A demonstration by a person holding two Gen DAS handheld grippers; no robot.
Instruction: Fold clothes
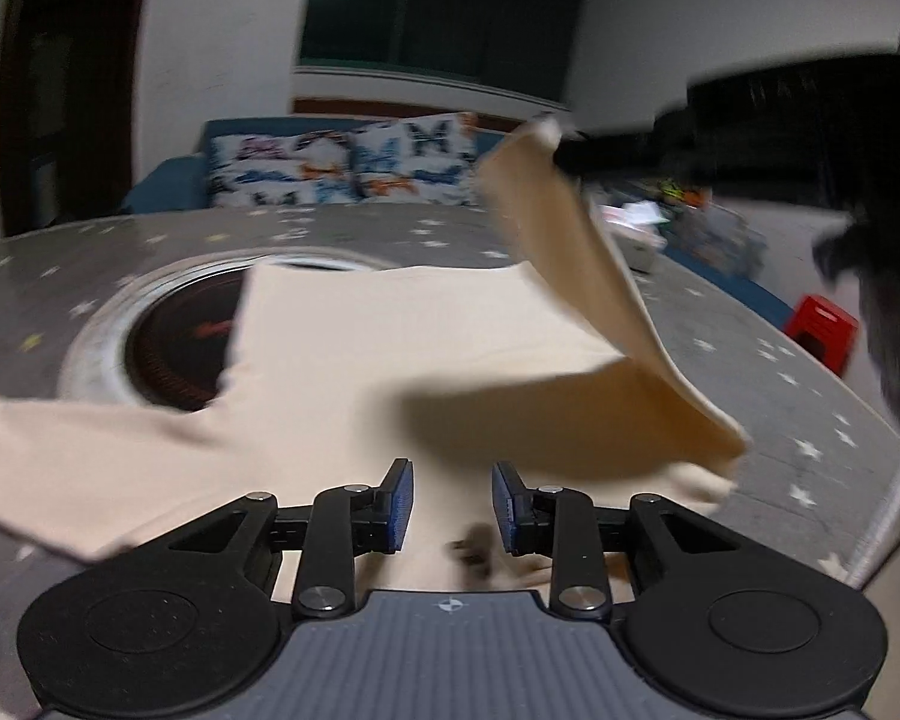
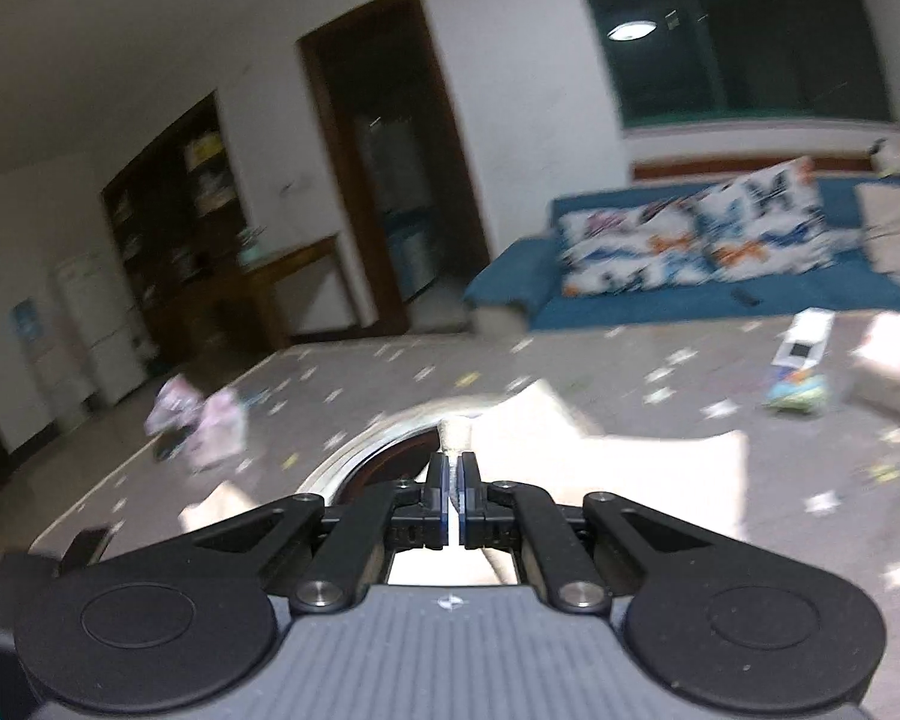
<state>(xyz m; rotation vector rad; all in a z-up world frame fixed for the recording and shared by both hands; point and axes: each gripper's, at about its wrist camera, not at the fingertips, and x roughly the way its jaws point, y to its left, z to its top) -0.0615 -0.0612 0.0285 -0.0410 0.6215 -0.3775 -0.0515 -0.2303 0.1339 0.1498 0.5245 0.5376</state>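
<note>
A cream garment (image 1: 354,354) lies spread on a grey star-patterned table (image 1: 810,396). My left gripper (image 1: 453,501) is open and empty, low over the near part of the cloth. My right gripper (image 1: 576,156) shows blurred at the upper right of the left wrist view, shut on a corner of the garment and lifting a flap (image 1: 600,312) of it above the table. In the right wrist view my right gripper (image 2: 453,468) has its jaws closed on a thin edge of the cream garment (image 2: 618,462).
A round metal-rimmed burner recess (image 1: 168,354) sits in the table, partly under the cloth. Small packets (image 2: 198,420) and boxes (image 2: 894,360) lie on the far table. A blue sofa (image 2: 690,294) with patterned pillows stands behind. A red stool (image 1: 822,324) is at the right.
</note>
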